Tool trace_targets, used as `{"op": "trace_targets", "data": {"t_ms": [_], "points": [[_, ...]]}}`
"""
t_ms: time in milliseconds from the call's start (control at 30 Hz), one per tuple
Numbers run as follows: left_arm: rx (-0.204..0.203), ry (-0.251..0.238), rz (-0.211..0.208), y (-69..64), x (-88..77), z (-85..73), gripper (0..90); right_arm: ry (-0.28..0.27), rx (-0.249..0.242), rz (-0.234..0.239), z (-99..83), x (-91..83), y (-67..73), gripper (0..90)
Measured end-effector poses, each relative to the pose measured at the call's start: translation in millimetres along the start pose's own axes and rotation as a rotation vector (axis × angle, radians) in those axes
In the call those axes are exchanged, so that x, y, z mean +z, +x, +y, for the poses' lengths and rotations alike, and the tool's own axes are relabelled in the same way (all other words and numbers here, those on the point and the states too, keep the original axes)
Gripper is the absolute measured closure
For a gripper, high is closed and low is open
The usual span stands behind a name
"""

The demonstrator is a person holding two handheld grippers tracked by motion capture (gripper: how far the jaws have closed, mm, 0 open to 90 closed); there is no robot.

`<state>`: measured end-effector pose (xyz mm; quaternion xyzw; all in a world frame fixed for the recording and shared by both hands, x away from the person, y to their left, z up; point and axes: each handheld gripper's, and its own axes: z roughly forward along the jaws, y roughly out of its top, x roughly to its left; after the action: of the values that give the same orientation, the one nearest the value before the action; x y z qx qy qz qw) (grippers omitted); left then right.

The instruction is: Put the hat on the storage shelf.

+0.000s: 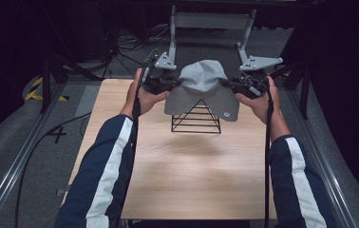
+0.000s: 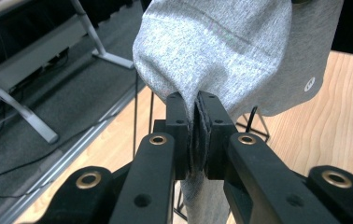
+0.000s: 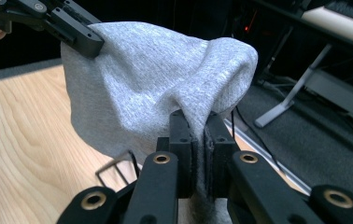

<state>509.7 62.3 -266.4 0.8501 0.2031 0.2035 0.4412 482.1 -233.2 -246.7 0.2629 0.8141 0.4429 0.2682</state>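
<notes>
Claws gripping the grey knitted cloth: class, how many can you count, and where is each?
2. The left claw pinches the grey knitted cloth at its left edge; the right claw pinches its right edge, above the black wire pyramid stand.

Light: overhead, bright on the wooden surface [image 1: 182, 166], room beyond near black | Shadow: soft blurred patch on the surface below the wire stand [image 1: 196, 118] | Glare: none seen | Focus: high view soft and grainy; both gripper views sharp on the grey cloth [image 2: 221, 51], background softer.
</notes>
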Motion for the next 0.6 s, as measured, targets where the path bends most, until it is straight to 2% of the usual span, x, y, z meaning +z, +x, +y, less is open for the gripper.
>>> {"op": "trace_targets", "data": {"t_ms": [167,400,533,600], "points": [[-0.026,0.022,-0.008,-2.9,18.7,-19.3,83.7,0.05,0.001,0.01,-22.3,13.3,3.8,84.5],[-0.054,0.044,-0.031,-9.9,38.3,-42.5,83.6,0.083,0.028,0.034,-51.9,26.2,7.1,84.5],[-0.067,0.051,-0.045,-13.1,47.6,-51.5,83.6,0.1,0.041,0.041,-63.7,32.9,7.9,84.5],[-0.061,0.058,-0.045,-15.4,51.7,-55.0,83.5,0.111,0.05,0.045,-69.0,36.8,9.2,84.5]]}}
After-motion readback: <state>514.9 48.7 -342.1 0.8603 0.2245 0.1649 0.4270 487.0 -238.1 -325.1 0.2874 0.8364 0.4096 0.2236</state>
